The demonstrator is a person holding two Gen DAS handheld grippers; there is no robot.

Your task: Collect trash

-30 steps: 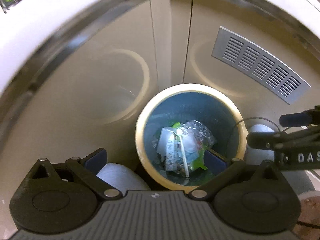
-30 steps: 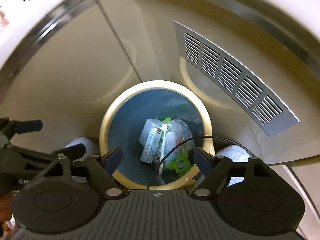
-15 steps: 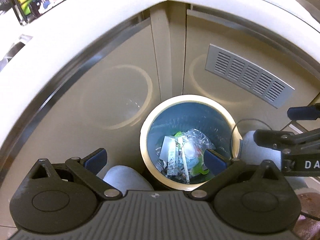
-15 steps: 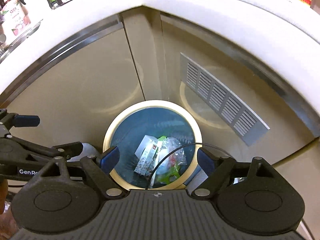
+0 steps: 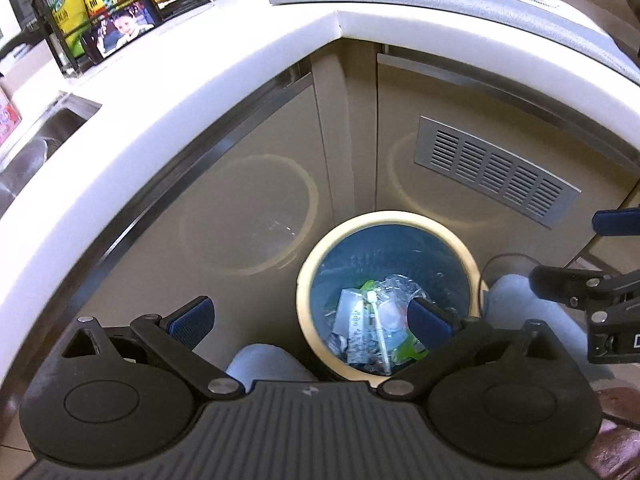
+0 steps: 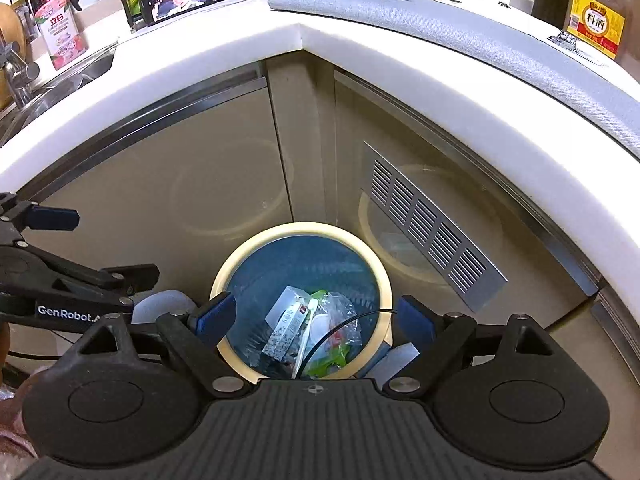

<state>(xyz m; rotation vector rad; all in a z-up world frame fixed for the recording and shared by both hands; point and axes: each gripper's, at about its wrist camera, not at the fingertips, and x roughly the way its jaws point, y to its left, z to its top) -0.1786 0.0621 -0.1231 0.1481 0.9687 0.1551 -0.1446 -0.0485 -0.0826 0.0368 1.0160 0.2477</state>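
Note:
A round bin with a cream rim (image 5: 306, 276) (image 6: 224, 280) and blue liner stands on the floor in the cabinet corner. Inside lies trash (image 5: 370, 324) (image 6: 308, 328): a clear plastic bag, paper packets, a white stick and a green wrapper. My left gripper (image 5: 310, 318) is open and empty, high above the bin's left side. My right gripper (image 6: 314, 316) is open and empty, above the bin. The right gripper shows at the right edge of the left wrist view (image 5: 592, 264); the left one shows at the left of the right wrist view (image 6: 60, 248).
White countertop (image 5: 200, 92) (image 6: 200, 64) wraps the corner above beige cabinet doors with a metal vent (image 5: 496, 172) (image 6: 432, 232). On top: a grey mat (image 6: 440, 28), a rack of bottles with a phone (image 6: 176, 0), a sauce bottle (image 6: 596, 28), a sink (image 6: 52, 84).
Both grippers have risen and pulled back from the bin; the countertop and the items on it have come into view. Both stay open and empty.

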